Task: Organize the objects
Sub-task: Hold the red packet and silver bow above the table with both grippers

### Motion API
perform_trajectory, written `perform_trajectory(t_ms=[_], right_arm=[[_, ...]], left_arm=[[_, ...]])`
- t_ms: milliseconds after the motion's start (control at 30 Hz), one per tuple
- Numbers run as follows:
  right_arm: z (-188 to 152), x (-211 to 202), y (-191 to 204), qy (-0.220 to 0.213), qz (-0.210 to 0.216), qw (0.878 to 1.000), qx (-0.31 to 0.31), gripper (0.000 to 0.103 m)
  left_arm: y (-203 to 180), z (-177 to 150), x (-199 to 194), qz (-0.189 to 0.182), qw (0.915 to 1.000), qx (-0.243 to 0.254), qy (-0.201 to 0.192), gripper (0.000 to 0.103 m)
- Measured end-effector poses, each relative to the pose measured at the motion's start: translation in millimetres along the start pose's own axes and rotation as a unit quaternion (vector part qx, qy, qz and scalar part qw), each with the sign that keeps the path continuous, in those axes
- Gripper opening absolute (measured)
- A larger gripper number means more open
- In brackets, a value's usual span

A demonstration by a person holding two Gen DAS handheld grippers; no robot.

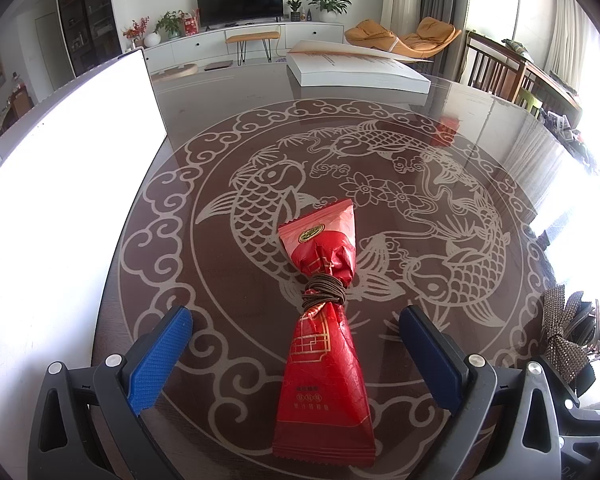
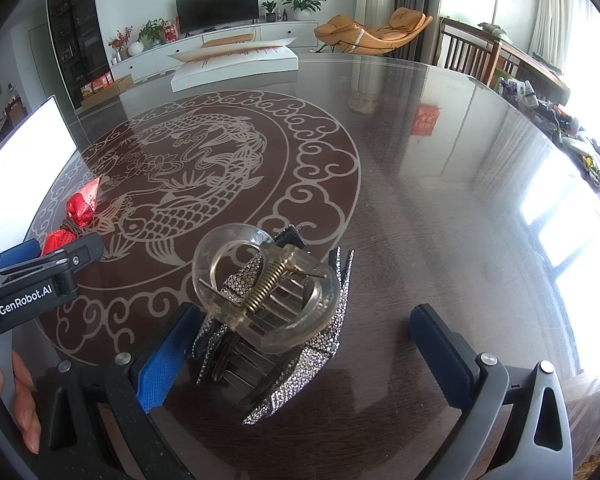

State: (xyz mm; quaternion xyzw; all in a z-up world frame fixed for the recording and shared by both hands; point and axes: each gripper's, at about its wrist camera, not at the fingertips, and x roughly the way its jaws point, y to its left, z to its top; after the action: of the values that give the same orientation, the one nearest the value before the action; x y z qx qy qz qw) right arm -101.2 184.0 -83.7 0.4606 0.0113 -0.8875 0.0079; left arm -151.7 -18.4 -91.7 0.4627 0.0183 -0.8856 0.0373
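**Both jaws wide, one item framed in each**

Red and crinkled, the snack packet [image 1: 324, 336] lies flat on the desk [image 1: 480, 112] right between the jaws of the left gripper [image 1: 296, 356], which stand wide open and hold nothing. Its long axis runs straight away from the jaws, along the fingers; a brown cord [image 1: 324, 294] cinches its waist just ahead of the fingertips. Closing there would pinch it across its narrow width, I'd judge.

Over at the right gripper [image 2: 304, 354], the jaws are likewise spread wide and empty. A heap of hair clips [image 2: 272, 320], one clear and one rhinestoned, sits between them, crowding the left-hand pad and well apart from the other. Each hand is nearest its own item. Beyond both, a thick open book [image 1: 356, 68] lies at the desk's far side.
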Motion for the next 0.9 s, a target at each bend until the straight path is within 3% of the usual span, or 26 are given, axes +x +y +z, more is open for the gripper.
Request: perform_trajectory(t_ms=[567, 633, 800, 900], right_arm=[[0, 0, 0, 0.0, 0.0, 1.0, 0.0, 0.103], [0, 0, 0, 0.0, 0.0, 1.0, 0.0, 0.103], [0, 0, 0, 0.0, 0.0, 1.0, 0.0, 0.103], [0, 0, 0, 0.0, 0.0, 1.0, 0.0, 0.103]], left_arm=[[1, -1, 0, -0.012, 0.9997, 0.015, 0.012, 0.103], [2, 0, 0, -0.006, 0.9995, 0.008, 0.031, 0.103], [5, 20, 11, -0.015, 0.991, 0.027, 0.13, 0.103], [15, 23, 14, -0.014, 0.9899, 0.026, 0.139, 0.103]])
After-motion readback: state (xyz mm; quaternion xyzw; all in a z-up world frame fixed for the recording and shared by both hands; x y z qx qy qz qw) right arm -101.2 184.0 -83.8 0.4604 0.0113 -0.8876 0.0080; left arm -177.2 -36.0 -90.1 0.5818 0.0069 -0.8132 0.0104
